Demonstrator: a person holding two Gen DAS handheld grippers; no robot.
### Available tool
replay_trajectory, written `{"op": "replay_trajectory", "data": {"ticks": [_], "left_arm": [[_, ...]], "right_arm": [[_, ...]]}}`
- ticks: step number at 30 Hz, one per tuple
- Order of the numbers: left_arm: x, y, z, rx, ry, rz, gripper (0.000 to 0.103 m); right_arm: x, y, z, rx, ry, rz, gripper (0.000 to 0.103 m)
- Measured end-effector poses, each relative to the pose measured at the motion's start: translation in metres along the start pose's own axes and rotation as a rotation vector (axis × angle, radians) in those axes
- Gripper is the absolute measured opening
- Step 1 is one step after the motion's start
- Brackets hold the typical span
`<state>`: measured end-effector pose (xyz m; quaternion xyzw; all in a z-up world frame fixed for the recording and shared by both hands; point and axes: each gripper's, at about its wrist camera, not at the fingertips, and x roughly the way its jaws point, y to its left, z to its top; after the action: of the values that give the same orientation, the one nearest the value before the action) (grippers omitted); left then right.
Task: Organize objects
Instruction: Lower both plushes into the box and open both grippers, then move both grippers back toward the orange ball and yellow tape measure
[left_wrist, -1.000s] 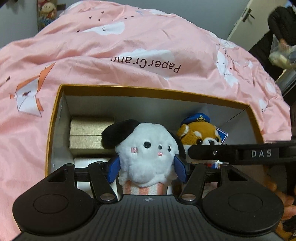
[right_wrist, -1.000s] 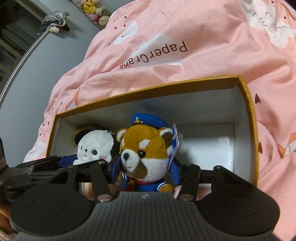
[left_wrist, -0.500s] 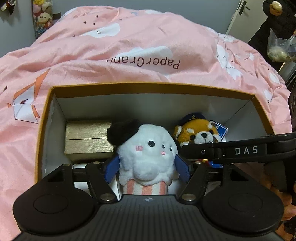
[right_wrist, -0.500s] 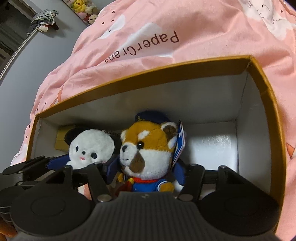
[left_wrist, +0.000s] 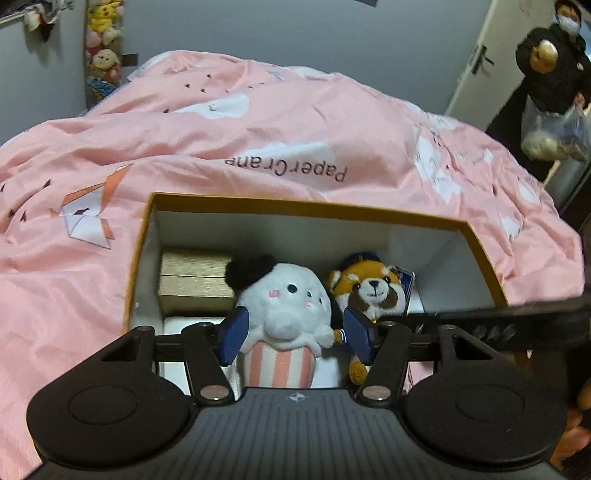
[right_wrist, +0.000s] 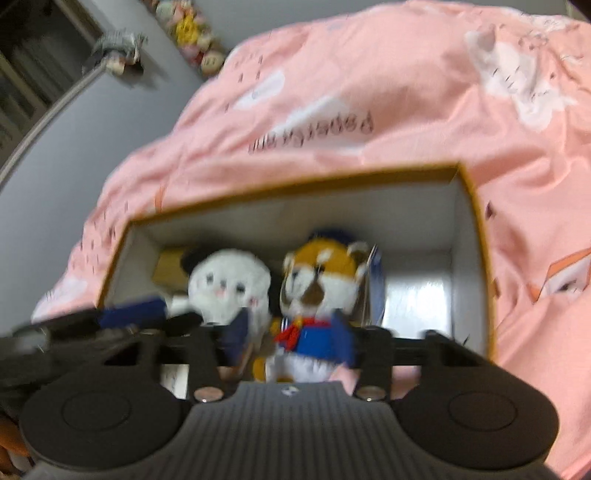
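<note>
A white plush dog with black ears and a pink striped base (left_wrist: 282, 314) stands in the orange-rimmed box (left_wrist: 306, 208). My left gripper (left_wrist: 293, 334) is open, its blue pads apart on either side of the plush and pulled back. A red panda plush in a blue sailor suit (right_wrist: 317, 288) stands beside it, also seen in the left wrist view (left_wrist: 371, 286). My right gripper (right_wrist: 291, 341) is open around the panda's lower body, pads apart from it. The right wrist view is blurred.
Gold boxes (left_wrist: 194, 280) are stacked at the box's left end. The box rests on a pink quilt (left_wrist: 258, 122). A person in black with a bag (left_wrist: 550, 85) stands by the door at the right. Plush toys (left_wrist: 101, 55) hang on the far wall.
Both grippers have opened, let go of their plush toys and drawn back and up from the box. Both plush toys now stand inside the box.
</note>
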<state>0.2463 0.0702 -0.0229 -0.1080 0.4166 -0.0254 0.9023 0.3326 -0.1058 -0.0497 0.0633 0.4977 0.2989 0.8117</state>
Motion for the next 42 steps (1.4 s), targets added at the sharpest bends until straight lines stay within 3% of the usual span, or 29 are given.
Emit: {"op": "replay_trajectory", "data": {"ticks": [4,8,13,17,23,27,29,32,36,39,42], "left_arm": [[-0.005,0.012,0.000,-0.056,-0.017,0.014,0.069],[-0.004,0.016,-0.001,-0.082,-0.024,0.021,0.069],[-0.008,0.010,-0.003,-0.076,-0.019,0.006,0.068],[-0.025,0.001,-0.005,-0.049,-0.046,0.002,0.067],[-0.061,-0.017,-0.012,-0.009,-0.096,-0.007,0.066],[-0.092,-0.030,-0.026,0.033,-0.148,-0.006,0.066],[-0.108,-0.035,-0.037,0.038,-0.177,-0.028,0.066],[-0.127,-0.041,-0.054,0.024,-0.212,-0.083,0.066],[-0.136,-0.054,-0.078,0.056,-0.249,-0.100,0.065],[-0.130,-0.062,-0.096,0.084,-0.239,-0.094,0.064],[-0.120,-0.066,-0.112,0.088,-0.195,-0.104,0.063]], "right_arm": [[0.015,-0.002,-0.004,0.004,0.025,-0.035,0.039],[0.028,-0.004,0.000,0.003,0.055,-0.090,0.029],[0.032,-0.001,0.002,-0.020,0.072,-0.116,0.029],[0.009,0.017,-0.005,-0.110,0.032,-0.145,0.031],[-0.046,0.058,-0.027,-0.333,-0.098,-0.233,0.042],[-0.090,0.069,-0.051,-0.393,-0.203,-0.225,0.057],[-0.110,0.069,-0.068,-0.405,-0.252,-0.208,0.063],[-0.136,0.065,-0.096,-0.409,-0.304,-0.178,0.064],[-0.151,0.050,-0.130,-0.364,-0.304,-0.146,0.067],[-0.156,0.036,-0.154,-0.332,-0.315,-0.145,0.077],[-0.156,0.024,-0.172,-0.287,-0.293,-0.164,0.077]]}}
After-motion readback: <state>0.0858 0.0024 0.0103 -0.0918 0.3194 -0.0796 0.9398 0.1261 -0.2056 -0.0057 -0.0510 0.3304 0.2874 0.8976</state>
